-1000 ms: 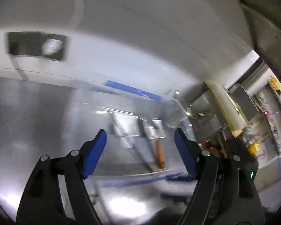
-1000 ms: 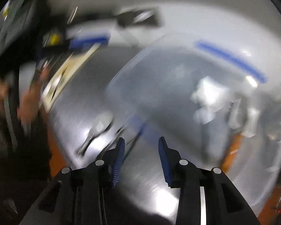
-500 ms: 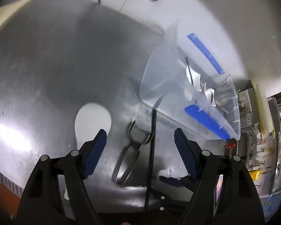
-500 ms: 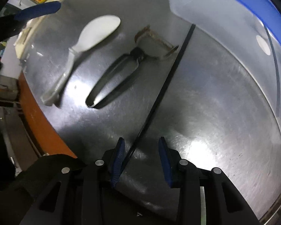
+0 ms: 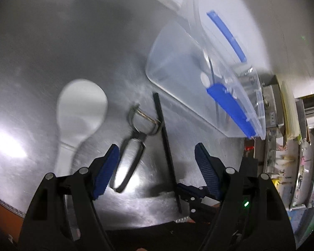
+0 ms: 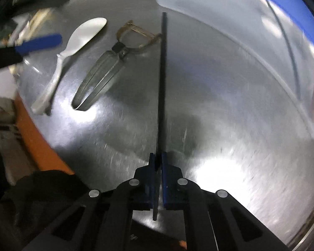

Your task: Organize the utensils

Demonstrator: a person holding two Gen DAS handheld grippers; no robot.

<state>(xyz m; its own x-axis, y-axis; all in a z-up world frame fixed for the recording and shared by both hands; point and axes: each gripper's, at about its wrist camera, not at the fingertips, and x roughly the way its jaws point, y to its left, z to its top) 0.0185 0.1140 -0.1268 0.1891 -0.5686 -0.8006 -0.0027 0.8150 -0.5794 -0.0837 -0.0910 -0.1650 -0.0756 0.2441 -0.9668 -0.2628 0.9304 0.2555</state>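
A long black chopstick (image 6: 162,79) lies on the steel table and my right gripper (image 6: 158,160) is shut on its near end; it also shows in the left wrist view (image 5: 166,146). A metal peeler (image 5: 134,138) and a white rice paddle (image 5: 79,113) lie to its left, and both show in the right wrist view, peeler (image 6: 106,71) and paddle (image 6: 73,46). My left gripper (image 5: 157,163) is open and empty above the peeler. A clear plastic bin (image 5: 198,79) with blue handles holds several utensils.
The steel table (image 5: 41,52) has an orange front edge (image 6: 37,142). The bin's wall (image 6: 251,31) fills the right wrist view's upper right. Shelves with clutter (image 5: 293,146) stand at the far right. A white wall (image 5: 251,10) is behind the bin.
My right gripper has closed on the near end of the black chopstick. My left gripper has swung down from the bin toward the peeler and paddle and stayed open.
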